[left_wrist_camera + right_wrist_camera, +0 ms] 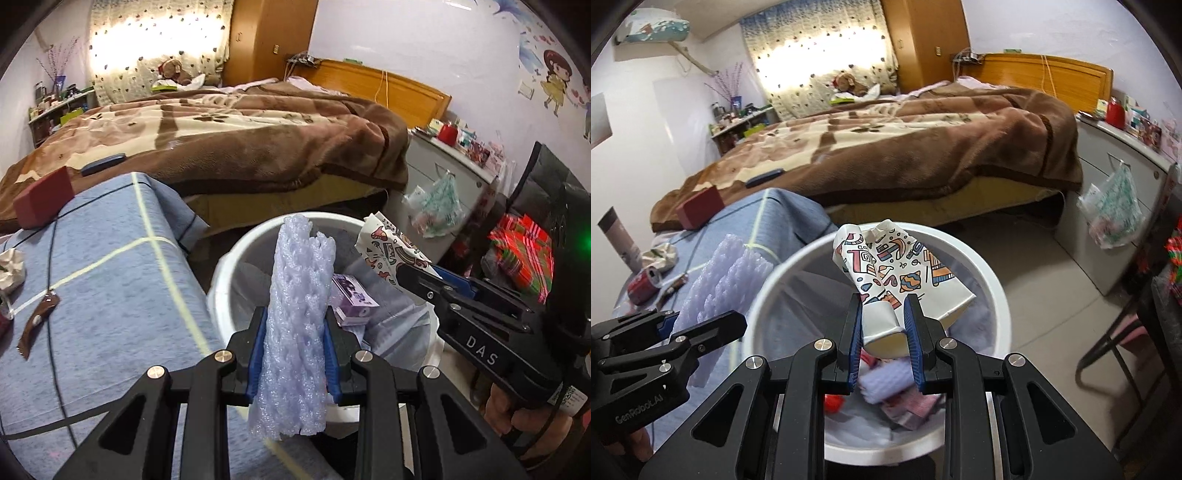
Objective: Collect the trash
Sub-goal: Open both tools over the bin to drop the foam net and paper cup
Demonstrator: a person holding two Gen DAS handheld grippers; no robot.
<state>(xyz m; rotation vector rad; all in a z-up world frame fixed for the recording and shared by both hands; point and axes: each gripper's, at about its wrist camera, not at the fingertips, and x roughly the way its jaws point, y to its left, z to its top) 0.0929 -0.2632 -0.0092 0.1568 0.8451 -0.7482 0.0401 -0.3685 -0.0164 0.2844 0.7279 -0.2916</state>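
My left gripper [294, 321] is shut on a pale lilac foam net sleeve [299, 295] and holds it upright over the near rim of the white trash bin [236, 258]. My right gripper [882, 314] is shut on a crushed patterned paper cup [890, 269] above the same bin [993, 280]. The cup [388, 247] and right gripper [421, 277] show at the right of the left wrist view. The foam sleeve [727, 269] and left gripper [698, 328] show at the left of the right wrist view. The lined bin holds a purple box [354, 299] and other scraps.
A table with a blue cloth [110, 280] stands left of the bin, with a red box [44, 199], crumpled foil [661, 258], a crushed red can [642, 284] and a brown wrapper [37, 321]. A bed [240, 136] lies behind; drawers with a hanging bag [1112, 210] stand right.
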